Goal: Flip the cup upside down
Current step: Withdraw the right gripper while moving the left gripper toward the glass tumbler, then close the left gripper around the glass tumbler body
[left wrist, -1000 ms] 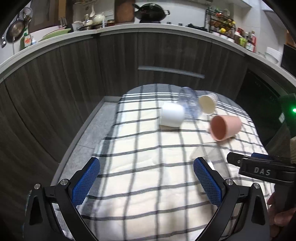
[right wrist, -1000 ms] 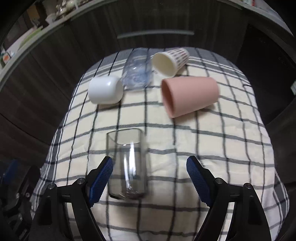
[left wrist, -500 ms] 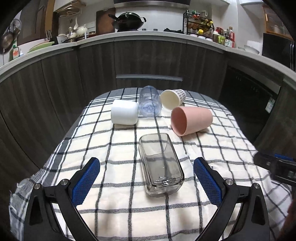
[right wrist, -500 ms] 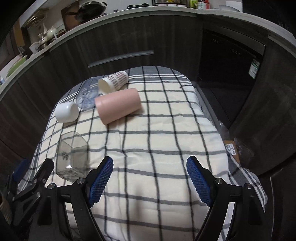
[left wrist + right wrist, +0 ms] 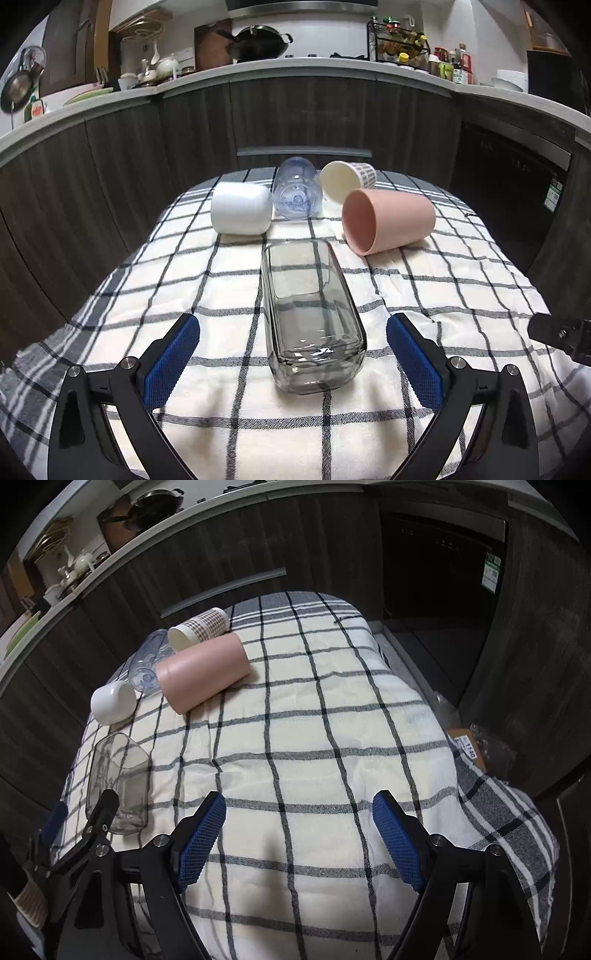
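1. Checked cloth [image 5: 443, 295] covers the table, all the cups lying on their sides on it
2. Left gripper [image 5: 293, 354], fingers spread wide and holding nothing, flanks the base of the clear glass cup [image 5: 310, 321] without touching it
3. Right gripper [image 5: 299, 834], also wide open and empty, hangs over bare cloth; the glass lies at its 10 o'clock
4. Pink cup [image 5: 388, 219] lies at 1 o'clock from the glass, mouth toward the left camera
5. White cup [image 5: 240, 214] lies at 11 o'clock
6. Bluish clear cup [image 5: 297, 192] and patterned paper cup [image 5: 347, 179] lie at 12, beside each other
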Available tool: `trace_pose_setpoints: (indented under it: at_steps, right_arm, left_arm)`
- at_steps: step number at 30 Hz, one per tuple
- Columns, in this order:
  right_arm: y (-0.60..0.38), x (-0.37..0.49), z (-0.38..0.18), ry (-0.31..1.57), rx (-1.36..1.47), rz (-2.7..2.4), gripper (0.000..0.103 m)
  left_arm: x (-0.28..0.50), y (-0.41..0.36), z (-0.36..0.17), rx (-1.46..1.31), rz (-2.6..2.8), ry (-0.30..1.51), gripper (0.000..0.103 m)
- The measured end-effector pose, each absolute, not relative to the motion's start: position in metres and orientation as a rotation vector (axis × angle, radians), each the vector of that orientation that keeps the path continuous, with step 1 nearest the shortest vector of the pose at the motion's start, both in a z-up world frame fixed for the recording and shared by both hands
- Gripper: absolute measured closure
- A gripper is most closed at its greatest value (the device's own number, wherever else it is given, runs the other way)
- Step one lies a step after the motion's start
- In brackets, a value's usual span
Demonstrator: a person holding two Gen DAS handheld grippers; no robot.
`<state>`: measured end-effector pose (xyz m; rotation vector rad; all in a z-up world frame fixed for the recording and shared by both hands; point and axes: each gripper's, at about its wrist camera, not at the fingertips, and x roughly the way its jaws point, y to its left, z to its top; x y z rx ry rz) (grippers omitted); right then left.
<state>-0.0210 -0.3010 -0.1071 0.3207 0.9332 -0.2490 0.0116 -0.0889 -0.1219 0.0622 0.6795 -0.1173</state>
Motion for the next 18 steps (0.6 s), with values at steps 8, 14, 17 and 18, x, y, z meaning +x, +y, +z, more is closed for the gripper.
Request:
trace_pose_setpoints:
  at_steps: [8, 14, 17, 18]
  right_arm:
    - [-0.317, -0.021, -0.126, 0.962, 0.407, -0.264, 0.021]
    - [-0.328, -0.019, -0.138, 0.997, 0.473, -0.273, 0.021]
    - [-0.329, -0.017, -0.142, 1.015, 0.488, -0.271, 0.021]
    - [-0.329, -0.017, -0.143, 1.018, 0.491, -0.270, 0.021]
  left_arm:
    - [0.019, -0.096, -0.134, 0.044, -0.081, 0.679, 0.000]
    - [0.023, -0.101, -0.148, 0.054, -0.069, 0.704, 0.008]
    - [0.023, -0.102, -0.149, 0.068, -0.065, 0.703, 0.017]
    - [0.023, -0.103, -0.150, 0.071, -0.063, 0.705, 0.018]
